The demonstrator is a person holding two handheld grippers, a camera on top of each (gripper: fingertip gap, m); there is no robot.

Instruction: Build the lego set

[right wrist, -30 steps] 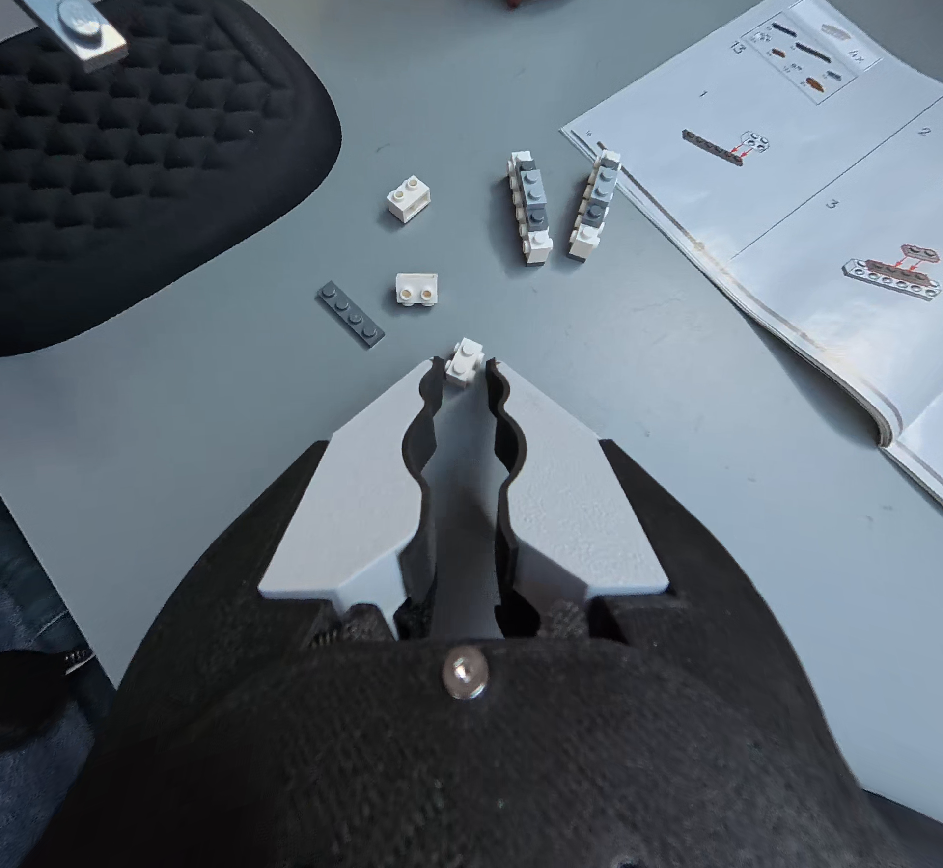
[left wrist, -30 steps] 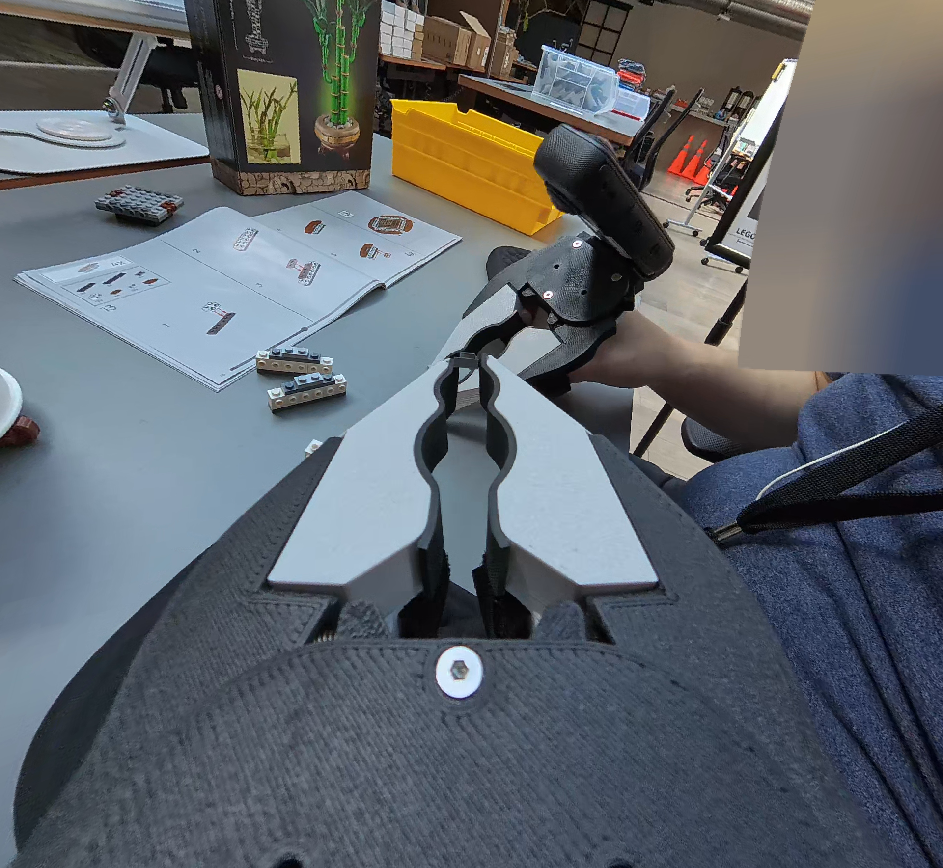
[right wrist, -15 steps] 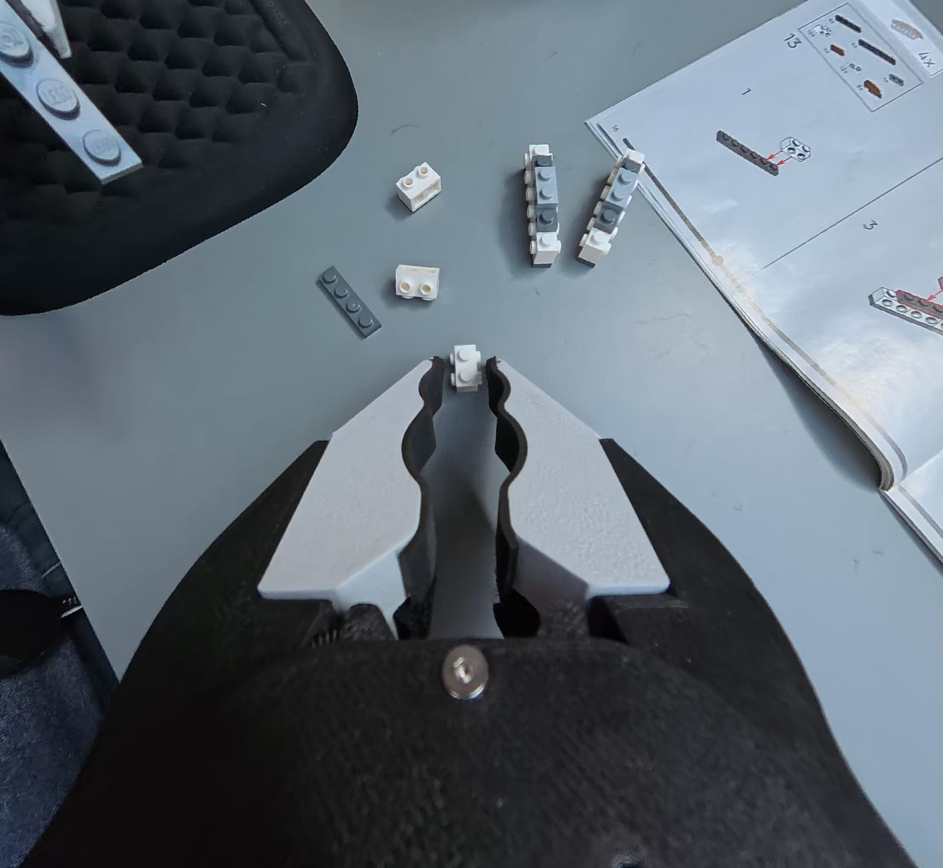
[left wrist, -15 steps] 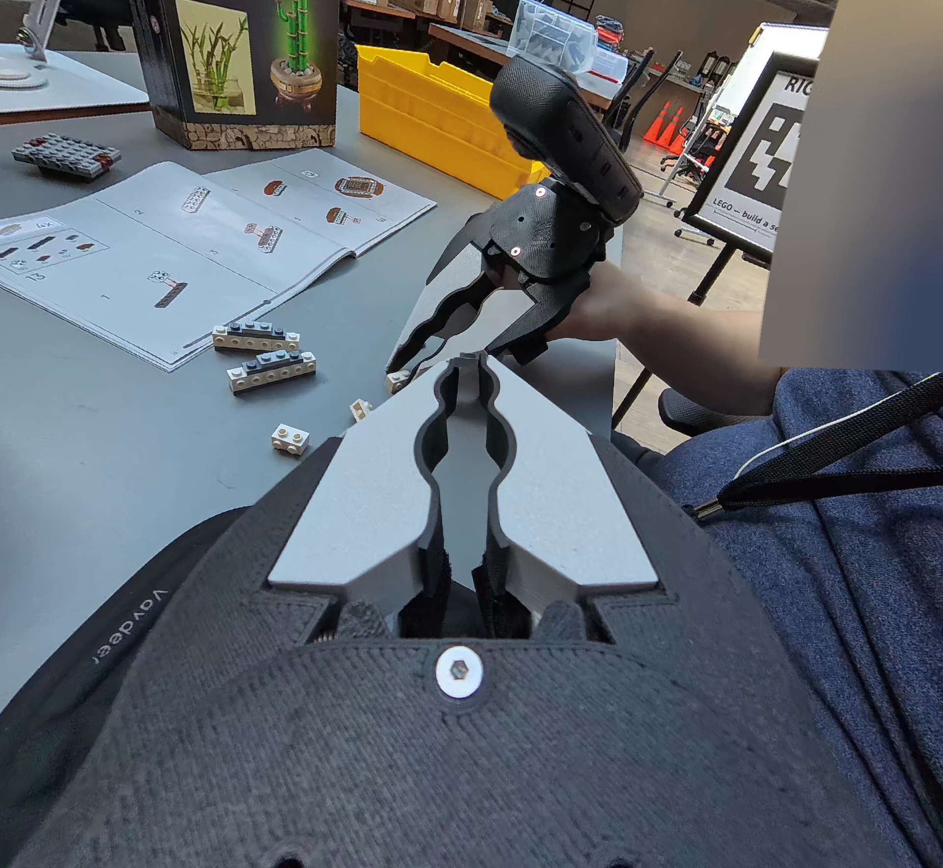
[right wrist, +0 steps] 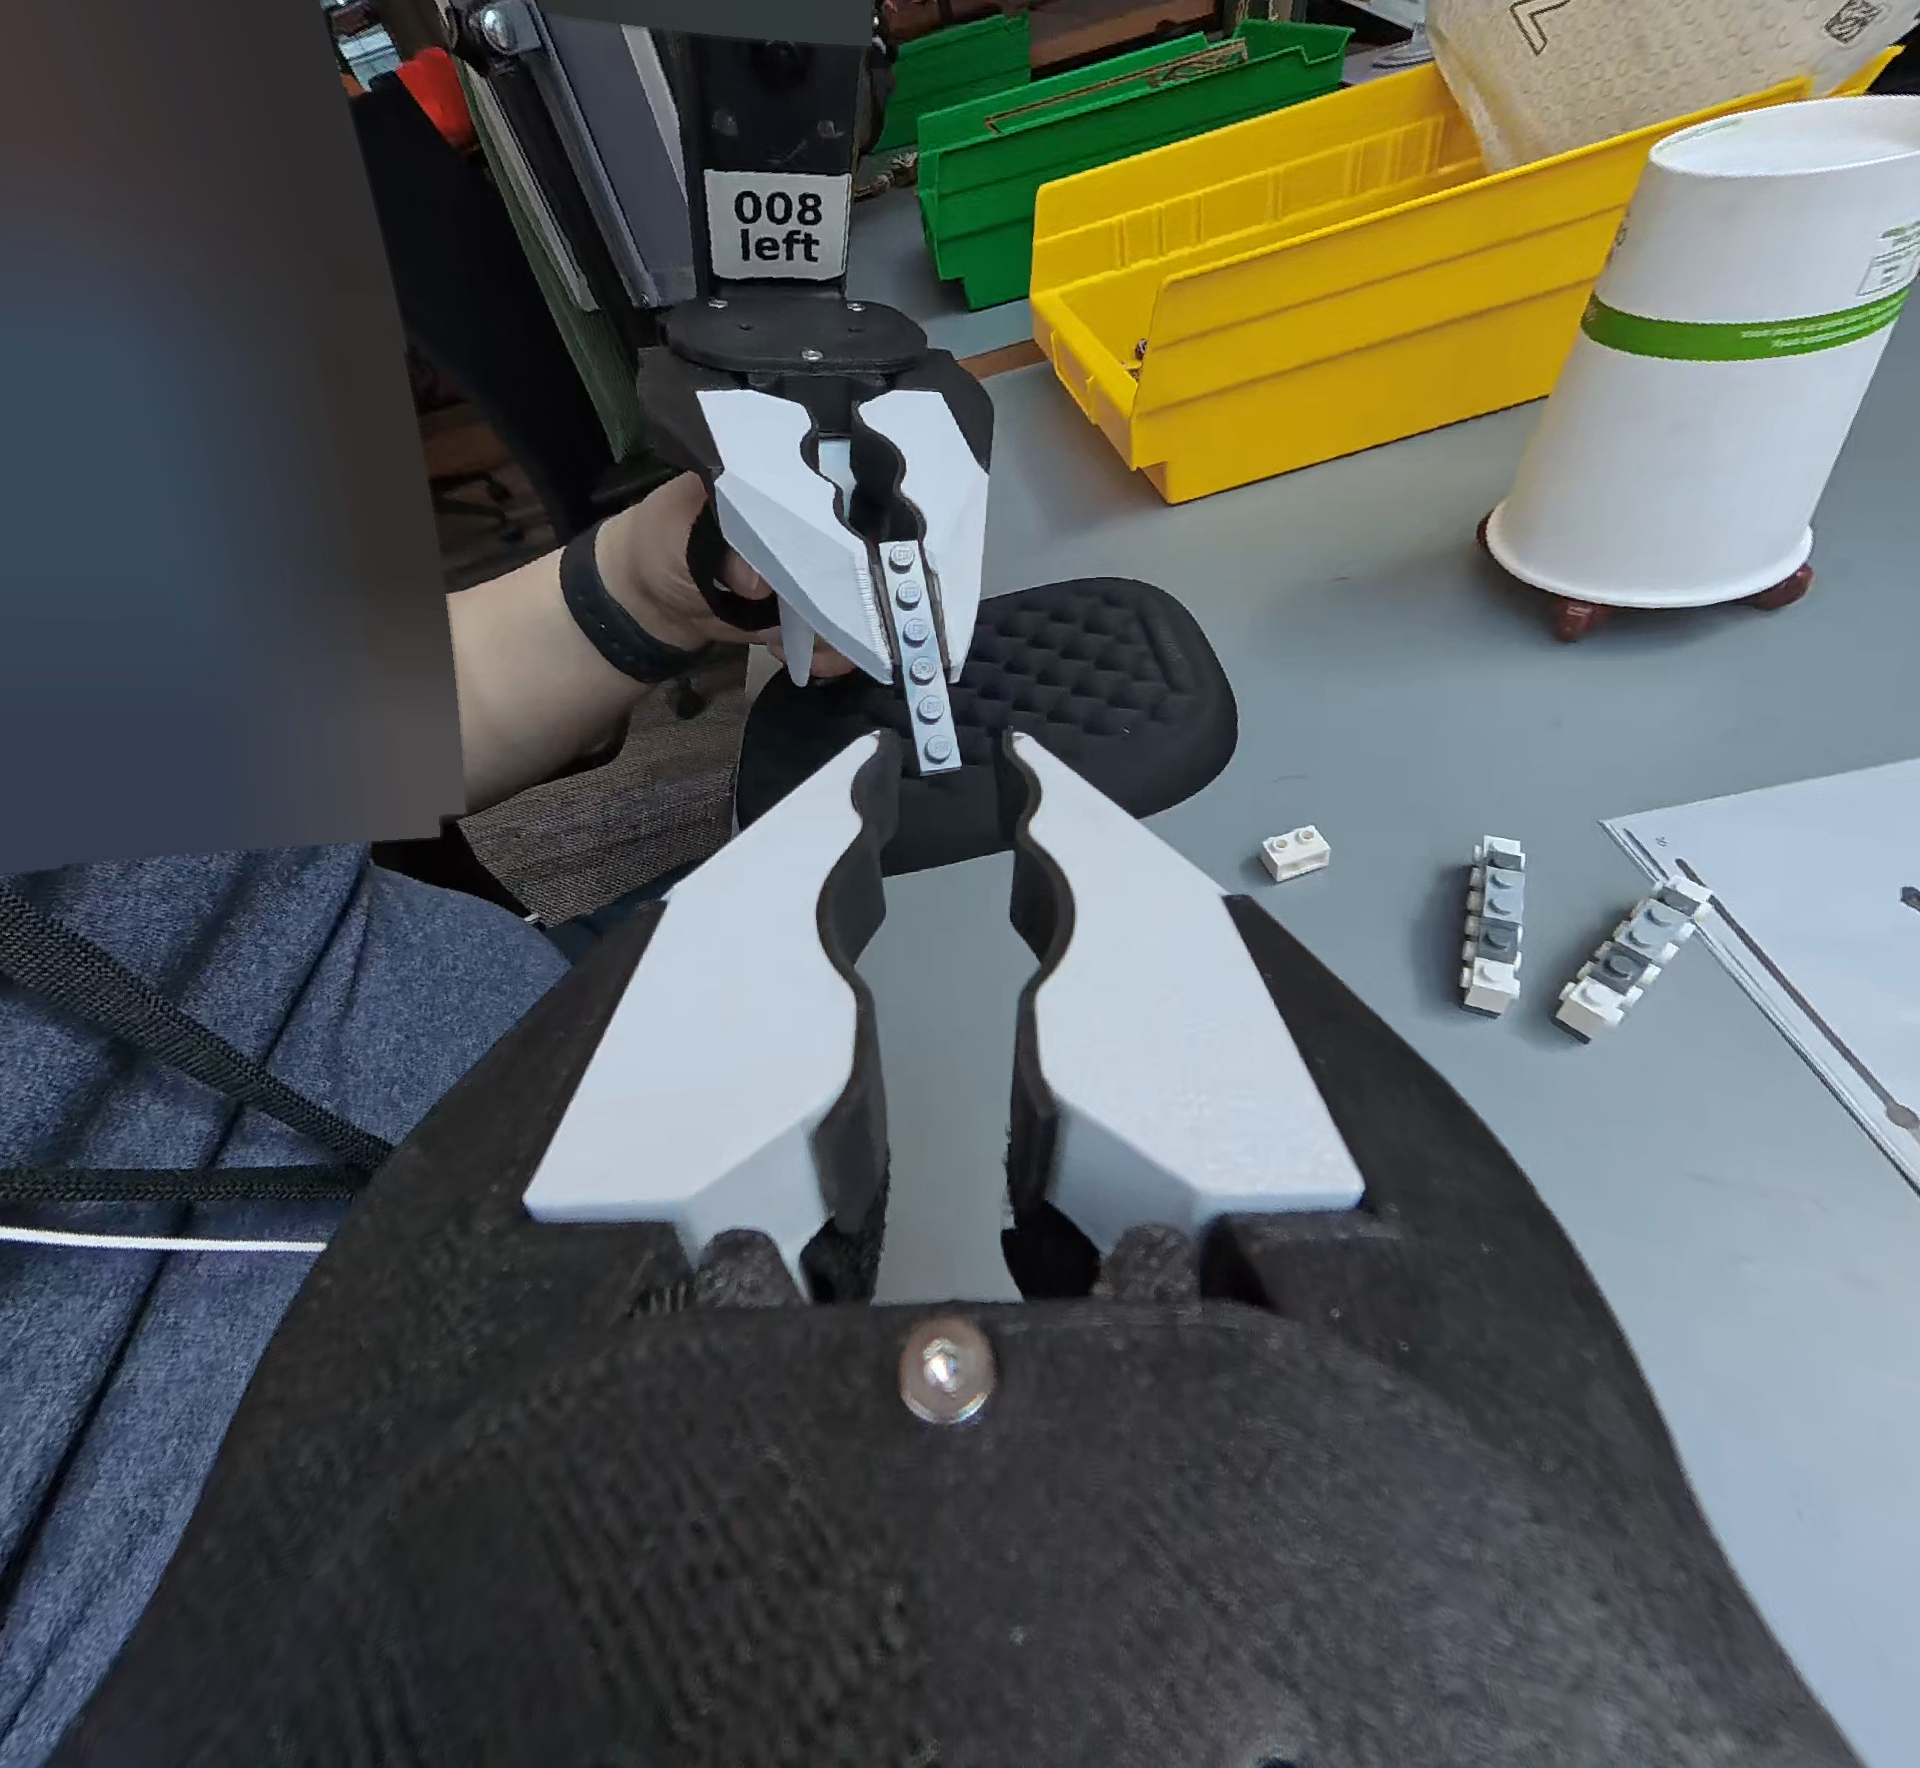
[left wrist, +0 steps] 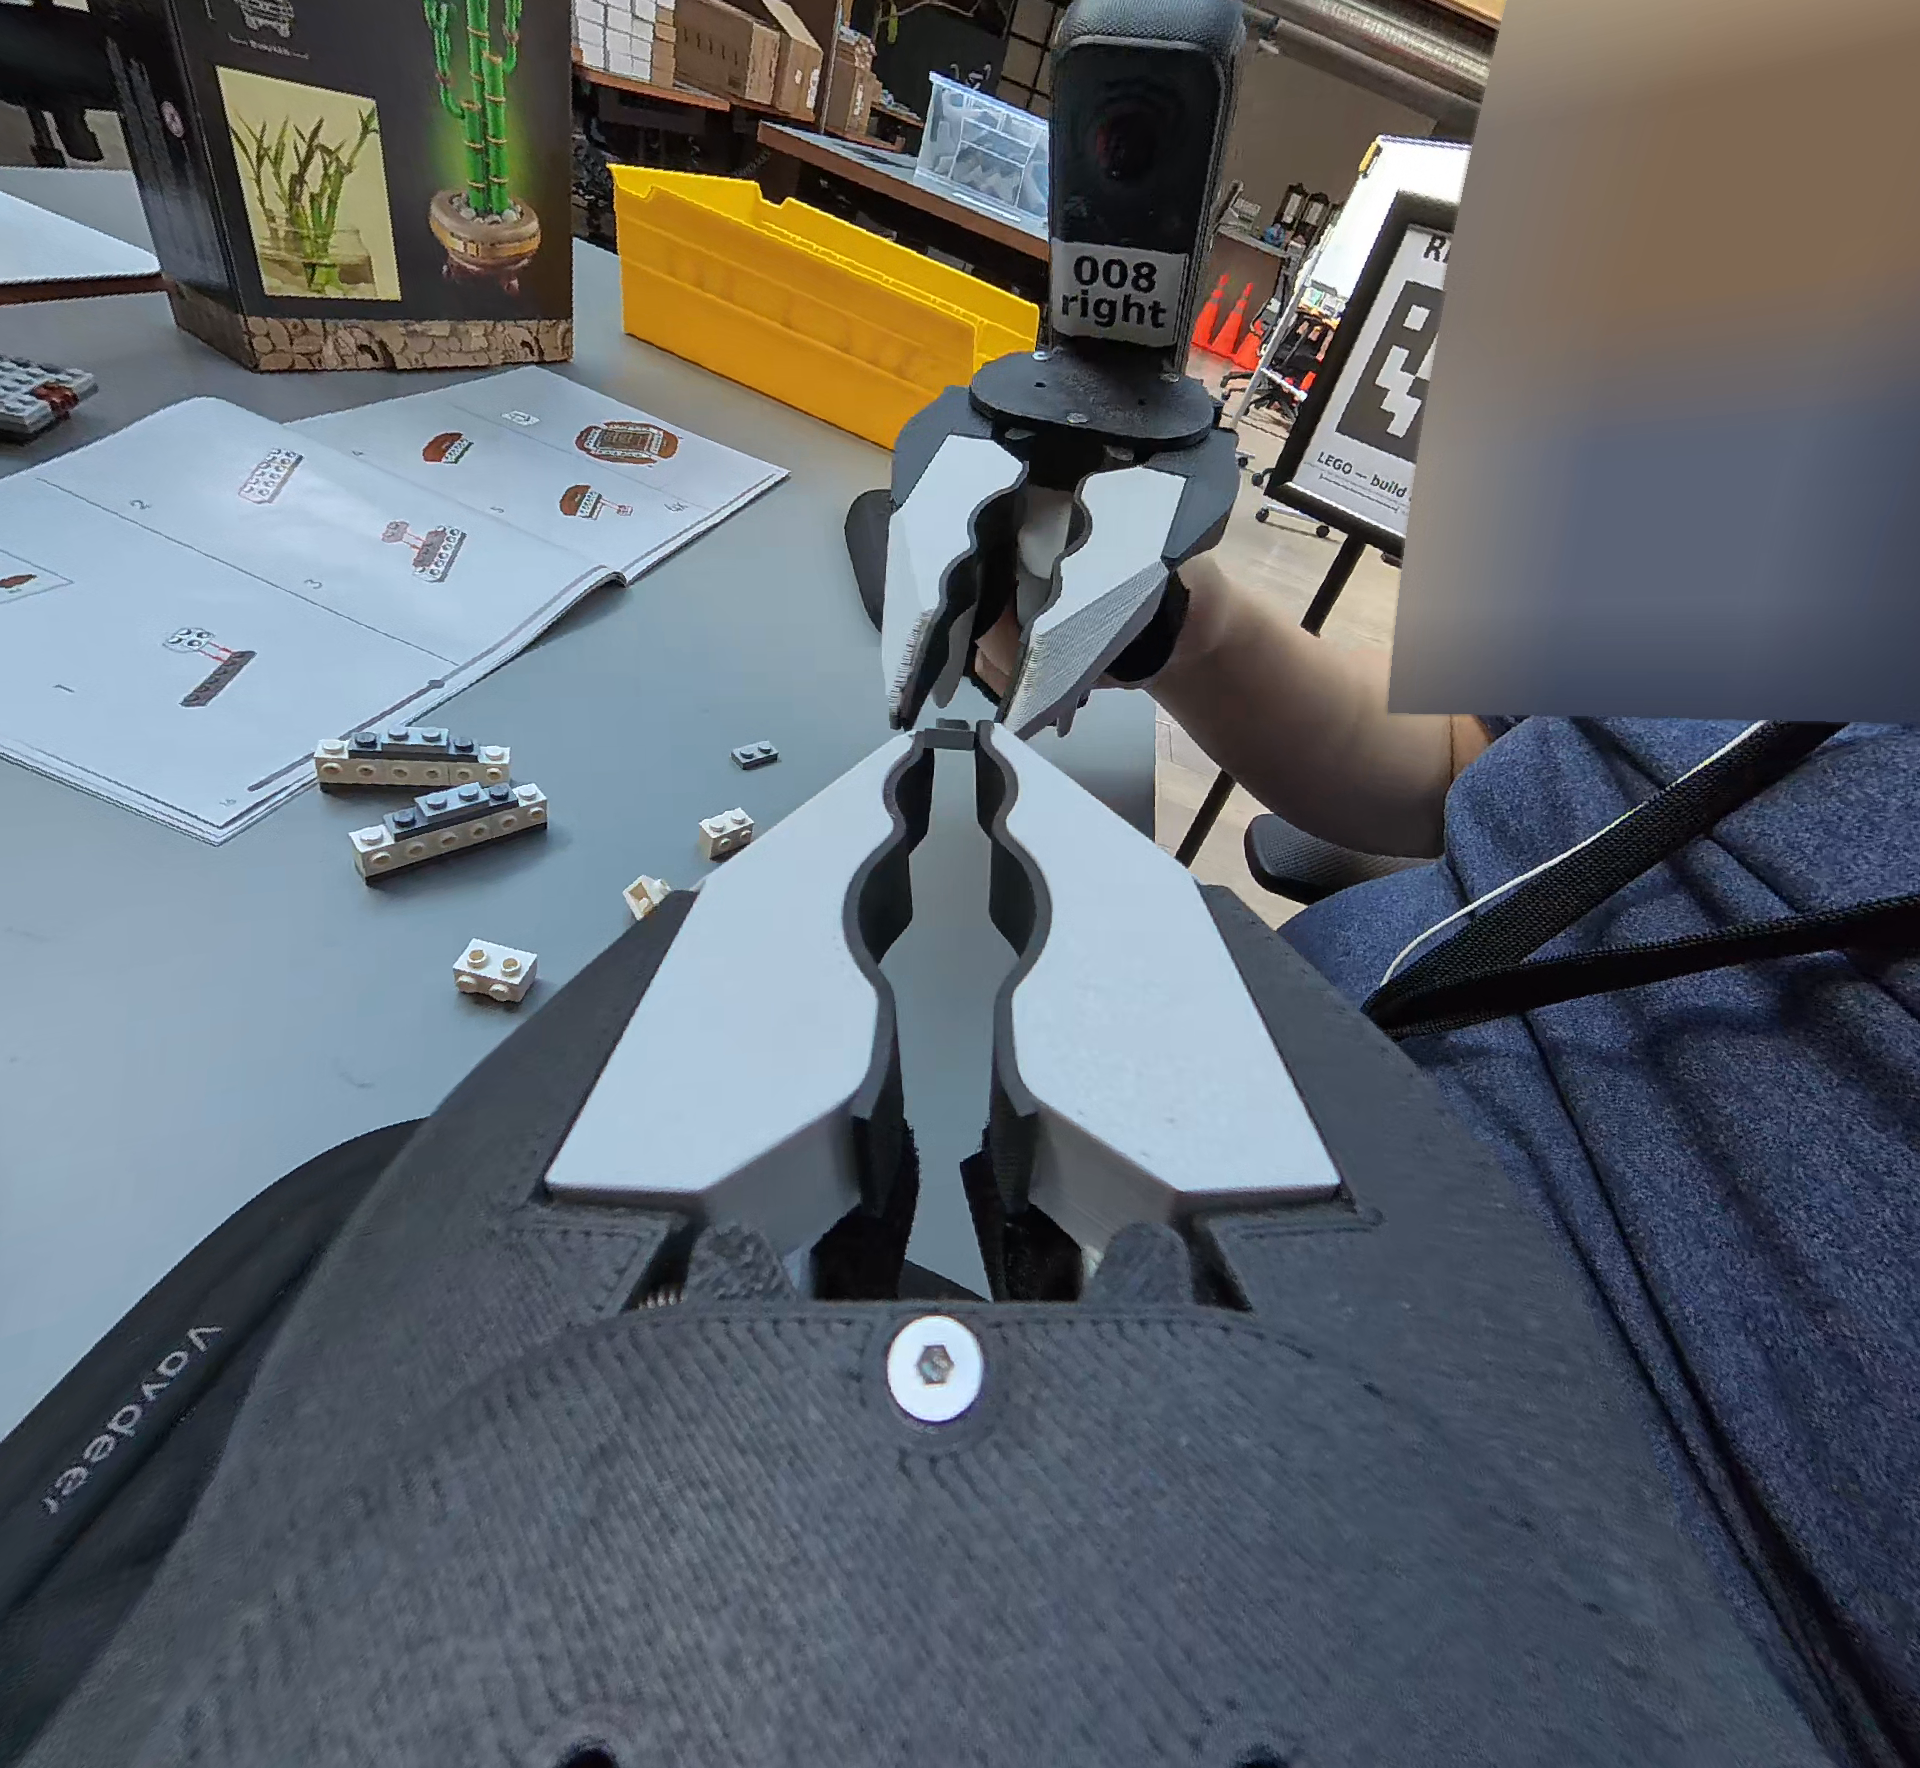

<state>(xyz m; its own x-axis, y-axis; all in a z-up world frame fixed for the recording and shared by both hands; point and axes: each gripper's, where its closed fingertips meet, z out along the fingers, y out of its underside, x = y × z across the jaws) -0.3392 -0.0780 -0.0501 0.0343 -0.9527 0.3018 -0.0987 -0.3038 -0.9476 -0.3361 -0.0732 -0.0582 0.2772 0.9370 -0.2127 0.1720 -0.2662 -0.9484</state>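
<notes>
My left gripper (left wrist: 949,733) is shut on a long light grey plate (right wrist: 920,669) with a row of studs, held above the table edge. It also shows in the right wrist view (right wrist: 883,596), facing me. My right gripper (right wrist: 943,747) is open and empty, and the plate's free end hangs between its fingertips without touching them. It also shows in the left wrist view (left wrist: 971,710), tip to tip with the left one. Two grey-and-white strip assemblies (left wrist: 412,760) (left wrist: 449,825) lie by the open instruction booklet (left wrist: 312,555). Three small white bricks (left wrist: 726,830) (left wrist: 644,895) (left wrist: 496,970) lie on the table.
A small dark grey plate (left wrist: 754,755) lies near the bricks. A black padded rest (right wrist: 1091,679) sits below the grippers. An upturned white cup (right wrist: 1714,368), yellow bin (right wrist: 1299,264), green bins (right wrist: 1091,97) and the set's box (left wrist: 364,108) stand behind. A person's lap is close.
My right gripper lifted off the table, leaving the white brick it straddled, opened a little wider and turned to face the left. The left gripper swung round with the plate to meet it.
</notes>
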